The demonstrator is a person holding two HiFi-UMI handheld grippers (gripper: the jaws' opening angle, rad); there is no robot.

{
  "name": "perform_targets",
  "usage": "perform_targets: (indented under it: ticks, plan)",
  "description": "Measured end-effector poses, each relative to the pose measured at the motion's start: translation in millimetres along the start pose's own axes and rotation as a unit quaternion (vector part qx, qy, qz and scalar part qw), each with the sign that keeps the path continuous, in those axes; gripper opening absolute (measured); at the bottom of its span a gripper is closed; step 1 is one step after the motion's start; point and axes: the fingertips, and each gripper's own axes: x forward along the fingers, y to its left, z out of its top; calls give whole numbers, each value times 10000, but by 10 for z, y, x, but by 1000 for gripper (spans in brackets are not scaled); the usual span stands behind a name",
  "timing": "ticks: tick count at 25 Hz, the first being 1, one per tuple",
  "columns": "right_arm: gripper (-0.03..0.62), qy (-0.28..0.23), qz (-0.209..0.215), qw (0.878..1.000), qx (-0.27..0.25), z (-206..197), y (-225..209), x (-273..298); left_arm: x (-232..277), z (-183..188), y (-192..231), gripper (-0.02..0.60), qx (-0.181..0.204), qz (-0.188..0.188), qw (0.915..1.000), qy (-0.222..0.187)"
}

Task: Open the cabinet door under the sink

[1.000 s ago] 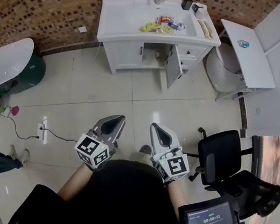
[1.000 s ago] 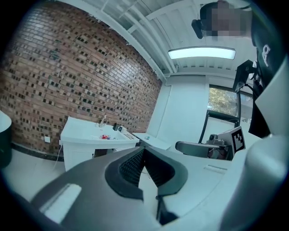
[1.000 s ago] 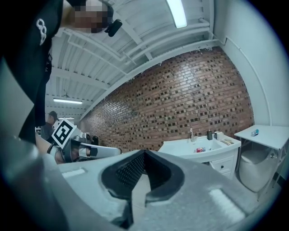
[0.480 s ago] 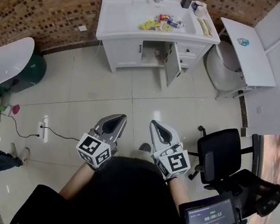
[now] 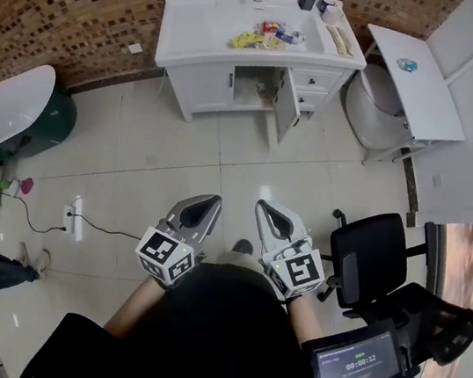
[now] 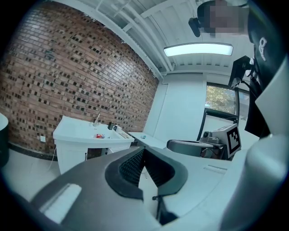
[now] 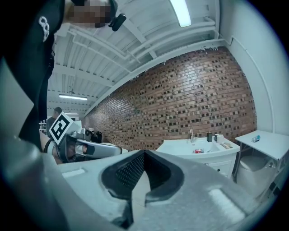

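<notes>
Left gripper (image 5: 209, 200) and right gripper (image 5: 266, 207) both pressed together, empty. Cabinet door (image 5: 284, 104) under the sink (image 5: 211, 21) sits well ahead, already swung out, roughly in line with your right gripper

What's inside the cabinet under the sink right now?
The open door shows a dim interior; its contents are too small to tell. The shut door beside it covers the rest.

I stand on a pale, glossy tile floor (image 5: 160, 163). On it are the white sink cabinet (image 5: 208, 90) against the brick wall, a black office chair (image 5: 374, 250) to my right, and a white power strip (image 5: 72, 218) with its black cable to my left. Coloured packets (image 5: 253, 40) lie in the cabinet's basin.
</notes>
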Motion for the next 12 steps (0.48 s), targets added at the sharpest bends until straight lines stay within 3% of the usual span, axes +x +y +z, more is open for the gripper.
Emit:
perform_targets:
  ticks: [12]
  plan:
    - [-9,44,70,9999,-132,-23,-43,-9,102,7,-50,17,99,-30,9999,5]
